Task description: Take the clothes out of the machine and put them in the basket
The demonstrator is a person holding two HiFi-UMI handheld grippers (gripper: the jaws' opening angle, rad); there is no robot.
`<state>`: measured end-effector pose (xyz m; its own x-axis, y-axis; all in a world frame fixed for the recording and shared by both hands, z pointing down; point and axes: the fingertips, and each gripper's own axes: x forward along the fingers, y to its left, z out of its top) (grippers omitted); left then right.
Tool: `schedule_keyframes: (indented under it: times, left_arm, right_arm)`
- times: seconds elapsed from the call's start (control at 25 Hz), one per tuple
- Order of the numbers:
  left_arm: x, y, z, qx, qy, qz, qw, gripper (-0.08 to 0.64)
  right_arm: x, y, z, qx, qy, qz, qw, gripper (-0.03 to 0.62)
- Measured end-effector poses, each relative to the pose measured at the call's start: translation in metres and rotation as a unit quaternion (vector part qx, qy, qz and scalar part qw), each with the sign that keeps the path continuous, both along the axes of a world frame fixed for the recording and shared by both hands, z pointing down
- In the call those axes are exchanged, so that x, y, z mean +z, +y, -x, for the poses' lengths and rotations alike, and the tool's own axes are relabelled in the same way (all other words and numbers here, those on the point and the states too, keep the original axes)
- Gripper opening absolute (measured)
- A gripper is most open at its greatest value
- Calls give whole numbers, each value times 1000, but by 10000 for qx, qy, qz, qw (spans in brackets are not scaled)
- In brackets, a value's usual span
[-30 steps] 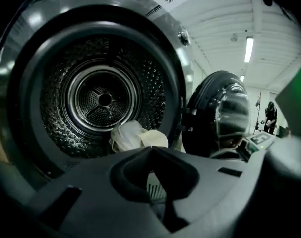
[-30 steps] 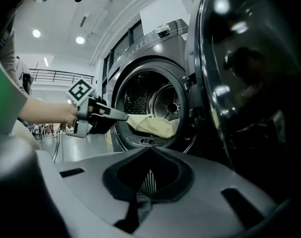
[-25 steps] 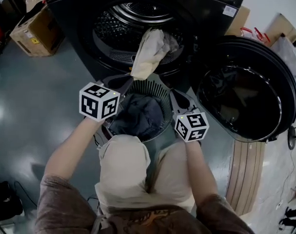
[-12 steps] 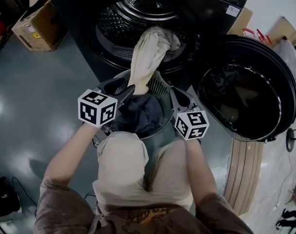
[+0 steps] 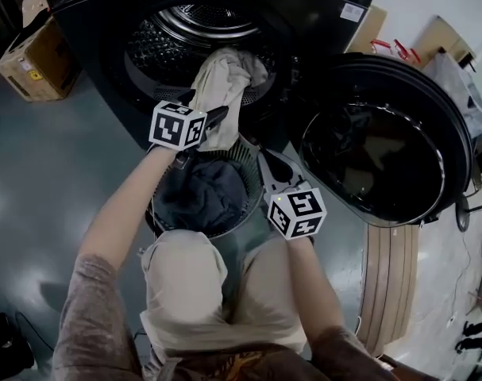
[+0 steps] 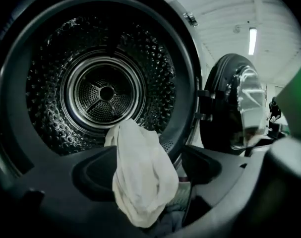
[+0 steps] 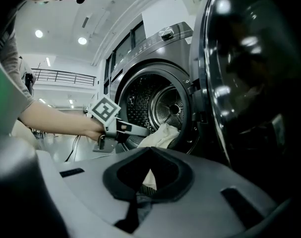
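Over the lower lip of the machine (image 5: 328,30) opening, we find a cream garment (image 5: 221,94) draped half out of the drum, its lower end hanging toward the far rim of the basket (image 5: 252,159). The basket stands on the floor directly in front of the machine and already holds dark clothes (image 5: 201,197). The left hand-held gripper (image 5: 202,108) sits beside the garment's hanging fold. Its jaws have just been opening and now stand wide apart, with the cream fabric showing between them but neither pad pressing on it. The right hand-held gripper (image 5: 266,162) sits at the right rim of the basket, jaws together and nothing in them. We judge the garment to be light, limp and not fragile. It should fold and stretch rather than hold its shape, and a thin single layer could slip out of the pads. We therefore recommend taking hold on the bunched, thicker part just below the lip, where several layers lie together, rather than on the loose bottom edge. We expect some drag where the upper part still lies inside the drum, so the pull should be steady and directed out over the lip. A snag on the lip or a corner trailing outside the near rim of the basket are the likely faults.
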<state>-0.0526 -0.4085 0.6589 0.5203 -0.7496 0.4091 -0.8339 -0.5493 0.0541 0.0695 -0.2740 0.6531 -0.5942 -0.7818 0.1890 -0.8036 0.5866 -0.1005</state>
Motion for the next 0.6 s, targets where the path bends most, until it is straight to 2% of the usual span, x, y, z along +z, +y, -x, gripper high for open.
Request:
schedule_keyframes:
  times: [0.32, 0.52, 0.6]
  left_arm:
    - [19, -88, -10, -426, -133, 53, 9990, 417]
    - [37, -108, -10, -459, -546, 242, 9972, 412]
    - [41, -107, -7, -404, -744, 261, 9961, 322]
  right_arm:
    - [-5, 0, 6, 21, 53, -74, 10000, -2]
    - [-8, -3, -2, 214, -24, -53, 9998, -2]
    - [-8, -4, 0, 225, -77, -41, 9997, -2]
